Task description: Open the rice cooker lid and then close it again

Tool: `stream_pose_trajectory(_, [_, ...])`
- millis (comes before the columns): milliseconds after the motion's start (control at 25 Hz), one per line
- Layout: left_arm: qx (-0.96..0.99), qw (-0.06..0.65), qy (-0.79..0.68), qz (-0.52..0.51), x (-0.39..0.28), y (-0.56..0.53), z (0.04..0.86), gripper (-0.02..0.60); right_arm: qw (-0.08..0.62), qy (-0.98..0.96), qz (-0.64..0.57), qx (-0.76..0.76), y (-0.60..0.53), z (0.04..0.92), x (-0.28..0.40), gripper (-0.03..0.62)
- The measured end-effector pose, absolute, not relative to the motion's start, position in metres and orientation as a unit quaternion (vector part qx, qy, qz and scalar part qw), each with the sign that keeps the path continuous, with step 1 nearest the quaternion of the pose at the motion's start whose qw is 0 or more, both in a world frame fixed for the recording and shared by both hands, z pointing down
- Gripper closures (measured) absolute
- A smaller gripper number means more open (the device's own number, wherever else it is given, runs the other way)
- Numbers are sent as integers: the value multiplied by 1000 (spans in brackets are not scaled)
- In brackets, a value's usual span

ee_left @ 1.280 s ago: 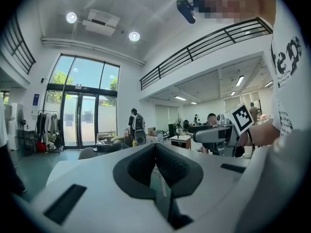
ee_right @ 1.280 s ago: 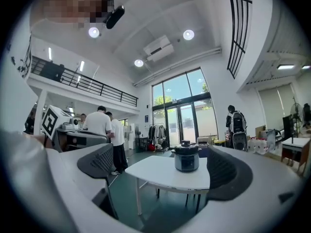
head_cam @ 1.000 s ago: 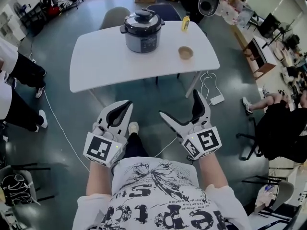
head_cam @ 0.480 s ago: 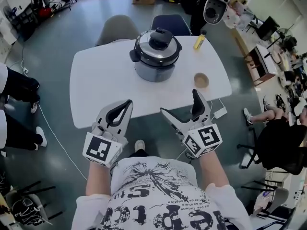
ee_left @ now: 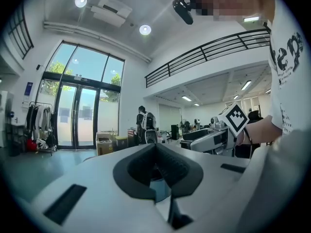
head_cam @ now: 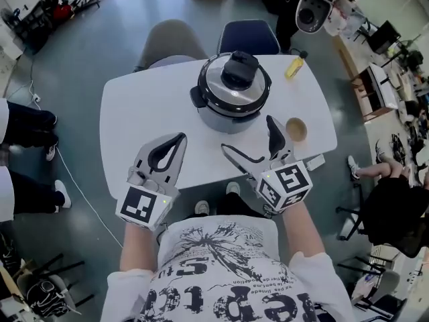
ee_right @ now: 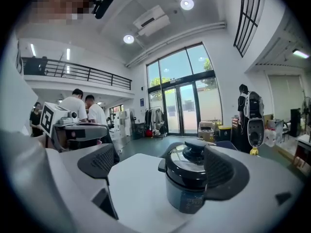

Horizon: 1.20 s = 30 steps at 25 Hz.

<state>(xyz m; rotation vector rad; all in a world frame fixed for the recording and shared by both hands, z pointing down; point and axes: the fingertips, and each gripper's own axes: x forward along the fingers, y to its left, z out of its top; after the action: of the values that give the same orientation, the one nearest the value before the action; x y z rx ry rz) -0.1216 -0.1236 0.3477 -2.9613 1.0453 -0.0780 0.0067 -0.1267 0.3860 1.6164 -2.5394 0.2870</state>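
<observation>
Rice cooker (head_cam: 231, 99) stands upright on the white surface (head_cam: 147, 119), lid (head_cam: 213, 86) down, knob (head_cam: 240, 68) on top, side handle (head_cam: 197, 98) toward your left. Your left tongs (head_cam: 177, 139) are pressed together; your right tongs (head_cam: 248, 134) gape, empty.

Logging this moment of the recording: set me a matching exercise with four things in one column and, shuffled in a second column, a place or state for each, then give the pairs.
Column one
1. rice cooker
2. yellow bottle
3. left gripper
4. right gripper

Column two
A. jaws apart, holding nothing
B. near the middle of the table, lid on
C. jaws together
D. at the table's far edge, to the right of the cooker

Pairs: 1-B, 2-D, 3-C, 4-A
</observation>
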Motion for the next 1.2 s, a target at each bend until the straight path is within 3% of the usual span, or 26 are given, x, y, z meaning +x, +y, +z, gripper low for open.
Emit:
stream_pose_trajectory(240, [-938, 10, 345, -28, -89, -169, 341, 569, 109, -860, 90, 490, -196, 385, 28, 13])
stream_pose_trajectory(680, [-928, 30, 369, -36, -25, -247, 345, 569, 333, -874, 91, 342, -302, 436, 60, 16])
stream_pose_trajectory(1200, [-908, 22, 415, -59, -16, -295, 350, 569, 505, -821, 142, 225, -368, 477, 70, 183])
